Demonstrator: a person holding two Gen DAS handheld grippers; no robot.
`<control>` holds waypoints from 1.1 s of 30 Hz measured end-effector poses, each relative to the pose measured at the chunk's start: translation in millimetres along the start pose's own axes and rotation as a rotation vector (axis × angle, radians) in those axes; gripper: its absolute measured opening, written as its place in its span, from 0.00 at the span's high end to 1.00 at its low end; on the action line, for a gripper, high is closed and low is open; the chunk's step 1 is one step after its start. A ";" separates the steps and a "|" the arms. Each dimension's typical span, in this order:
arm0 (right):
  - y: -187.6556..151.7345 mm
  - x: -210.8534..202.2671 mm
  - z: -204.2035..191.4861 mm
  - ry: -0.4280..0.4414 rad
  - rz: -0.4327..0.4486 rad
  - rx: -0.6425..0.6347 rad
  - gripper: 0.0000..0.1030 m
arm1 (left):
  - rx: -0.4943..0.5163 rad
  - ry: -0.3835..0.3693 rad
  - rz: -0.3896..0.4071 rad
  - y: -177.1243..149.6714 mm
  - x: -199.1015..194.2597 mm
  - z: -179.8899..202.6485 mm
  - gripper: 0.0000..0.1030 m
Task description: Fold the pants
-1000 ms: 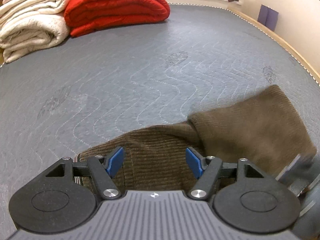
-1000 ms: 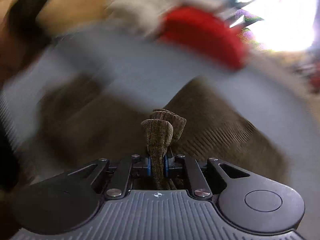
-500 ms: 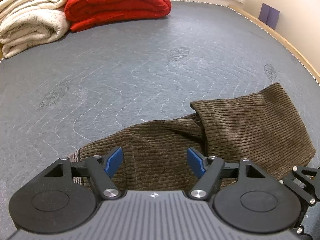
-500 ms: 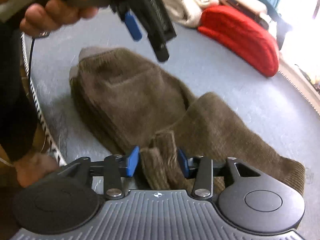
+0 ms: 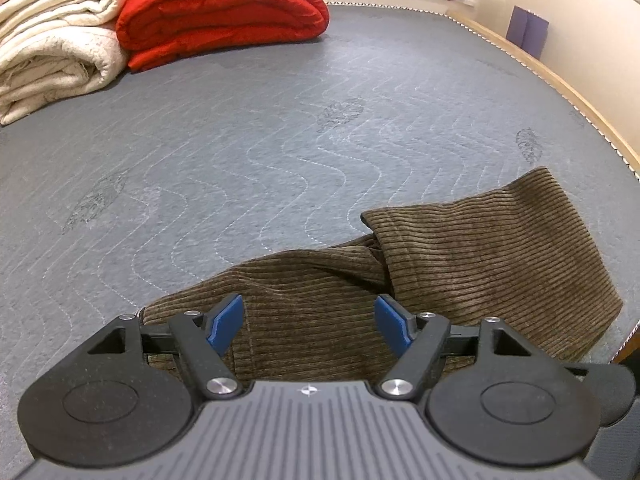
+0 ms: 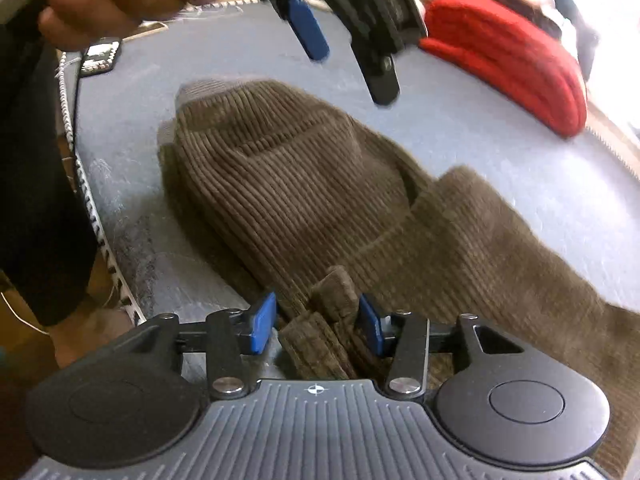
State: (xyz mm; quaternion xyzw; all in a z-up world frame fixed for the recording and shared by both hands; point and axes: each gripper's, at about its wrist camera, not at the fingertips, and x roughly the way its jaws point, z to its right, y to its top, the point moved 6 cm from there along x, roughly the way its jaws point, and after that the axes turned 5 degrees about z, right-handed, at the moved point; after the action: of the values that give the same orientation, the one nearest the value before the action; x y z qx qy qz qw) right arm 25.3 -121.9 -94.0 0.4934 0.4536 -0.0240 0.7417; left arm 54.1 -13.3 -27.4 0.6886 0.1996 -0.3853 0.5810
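Observation:
Brown corduroy pants (image 5: 460, 256) lie folded over on a grey quilted mattress (image 5: 260, 140), near its front edge. My left gripper (image 5: 310, 324) is open and empty, hovering just above the pants. In the right wrist view it (image 6: 344, 48) hangs above the waist end of the pants (image 6: 300, 184). My right gripper (image 6: 318, 326) is open, its blue pads either side of a bunched cuff (image 6: 324, 320) that lies loose between them.
A rolled red duvet (image 5: 224, 12) and folded cream blankets (image 5: 52, 52) sit at the mattress's far end. A wooden bed frame edge (image 5: 560, 92) runs along the right, by a wall. The mattress's piped near edge (image 6: 86, 192) is by the person's body.
My right gripper has opened and let go of the pants cuff after laying the legs over. The left gripper has stayed open and nearly still.

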 end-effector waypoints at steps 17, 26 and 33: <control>-3.7 -19.0 20.3 0.027 0.020 0.111 0.55 | -0.002 -0.006 0.010 4.0 1.3 4.8 0.25; -23.8 -29.2 58.8 -0.041 0.005 0.258 0.54 | 0.024 -0.012 0.001 4.7 9.0 18.7 0.25; -32.1 -37.8 60.7 -0.061 0.000 0.222 0.54 | 0.042 -0.023 -0.009 6.3 18.2 33.1 0.25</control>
State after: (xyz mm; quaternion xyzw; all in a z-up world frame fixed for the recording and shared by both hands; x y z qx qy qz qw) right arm 27.0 -199.6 -84.3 0.5715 0.4253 -0.0892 0.6961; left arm 60.2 -49.5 -38.1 0.6952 0.1879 -0.4001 0.5669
